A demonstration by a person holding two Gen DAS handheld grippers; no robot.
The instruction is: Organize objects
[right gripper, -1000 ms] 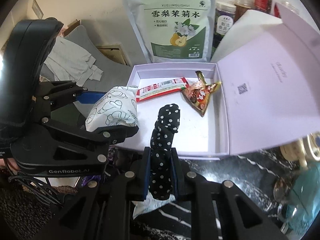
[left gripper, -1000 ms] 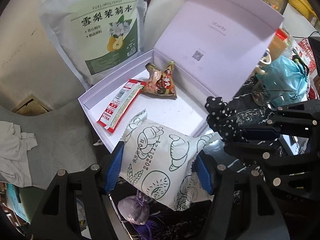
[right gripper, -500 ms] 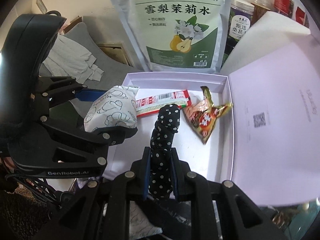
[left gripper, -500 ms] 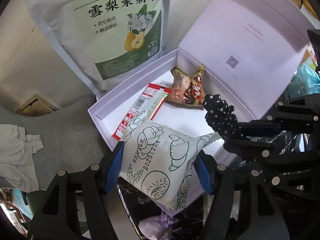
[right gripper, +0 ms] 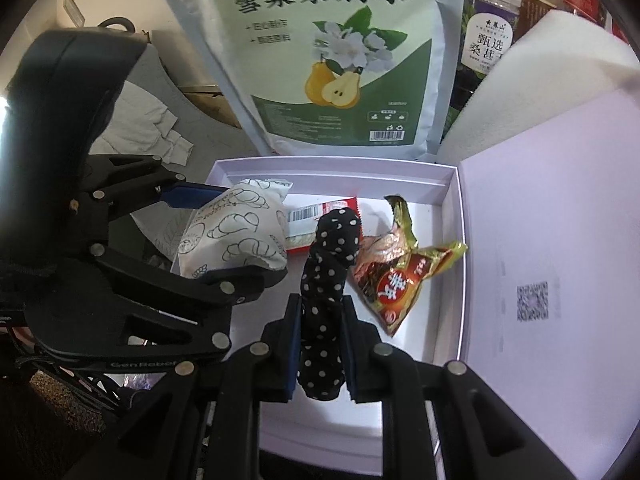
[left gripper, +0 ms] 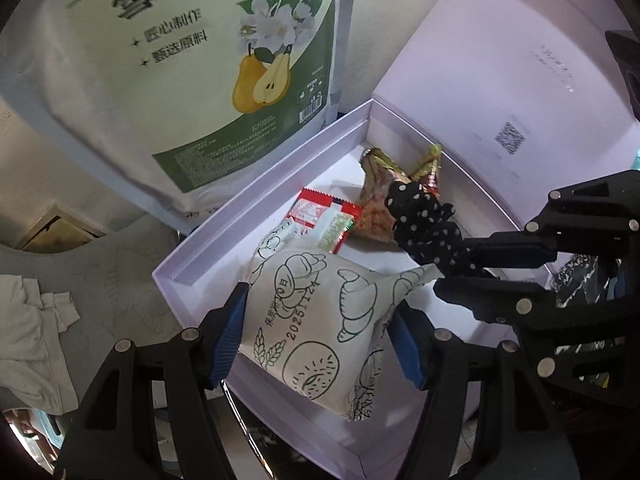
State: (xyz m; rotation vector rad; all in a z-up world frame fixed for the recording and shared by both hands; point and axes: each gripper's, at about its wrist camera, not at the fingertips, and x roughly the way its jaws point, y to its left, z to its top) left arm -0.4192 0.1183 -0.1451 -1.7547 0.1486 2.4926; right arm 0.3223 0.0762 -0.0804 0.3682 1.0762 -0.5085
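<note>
Left wrist view: the left tool (left gripper: 320,336) grips a white bread packet (left gripper: 316,320) over the lilac box (left gripper: 224,240). The right tool (right gripper: 322,344) is clamped on a polka-dot cloth (right gripper: 328,280). Ahead in the box lie a red sachet (left gripper: 324,220) and a foil snack packet (right gripper: 396,276); a pear-tea pouch (right gripper: 324,52) stands behind.

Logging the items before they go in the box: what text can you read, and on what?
"雪梨茉莉水", "XUELIMOLISHUI": pear pouch
"2025" then blurred digits: bread packet
"甄选桑葚": jar
"GenRobot": left gripper body
Box lid: QR code, faint print unreadable
Red sachet, snack packet: unreadable
</note>
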